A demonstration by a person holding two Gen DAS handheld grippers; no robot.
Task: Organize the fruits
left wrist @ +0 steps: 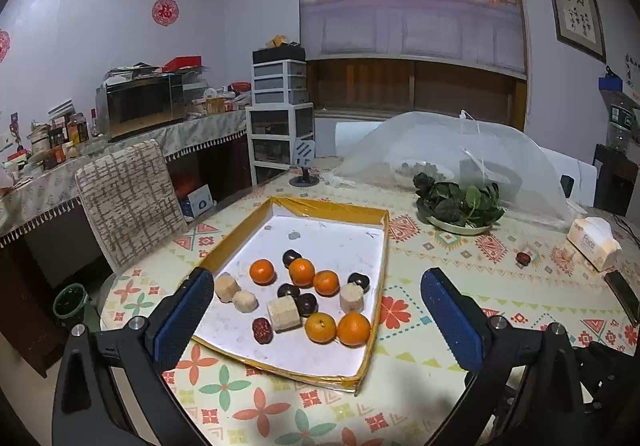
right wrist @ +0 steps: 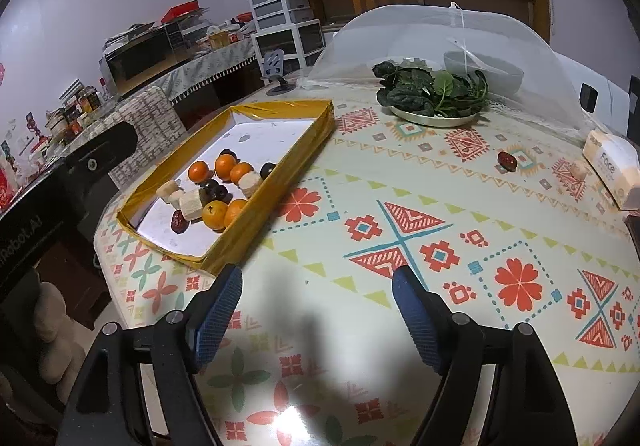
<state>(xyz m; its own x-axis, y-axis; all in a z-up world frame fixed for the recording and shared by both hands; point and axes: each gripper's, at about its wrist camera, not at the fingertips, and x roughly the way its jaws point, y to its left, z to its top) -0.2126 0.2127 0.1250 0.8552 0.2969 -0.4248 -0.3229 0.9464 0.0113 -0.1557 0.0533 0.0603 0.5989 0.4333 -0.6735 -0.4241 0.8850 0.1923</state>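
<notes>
A shallow yellow-rimmed tray (left wrist: 385, 242) (right wrist: 320, 126) with a white floor lies on the patterned table. It holds several oranges (left wrist: 353, 328) (right wrist: 214, 215), dark round fruits (left wrist: 307, 303), pale cut chunks (left wrist: 283, 313) (right wrist: 189, 201) and a red date (left wrist: 262, 330). A lone red date (left wrist: 522, 258) (right wrist: 507, 161) lies on the cloth far right of the tray, with a small pale chunk (right wrist: 579, 169) beyond it. My left gripper (left wrist: 316, 296) hangs open over the tray's near end, nothing between its blue pads. My right gripper (right wrist: 318, 288) is open and empty over bare cloth, right of the tray.
A plate of dark leafy greens (left wrist: 460, 202) (right wrist: 434, 92) stands behind the tray in front of a mesh food cover (left wrist: 448, 150) (right wrist: 440, 38). A tissue pack (left wrist: 594, 242) (right wrist: 612, 170) lies at the right edge. A padded chair (left wrist: 128, 206) stands left of the table.
</notes>
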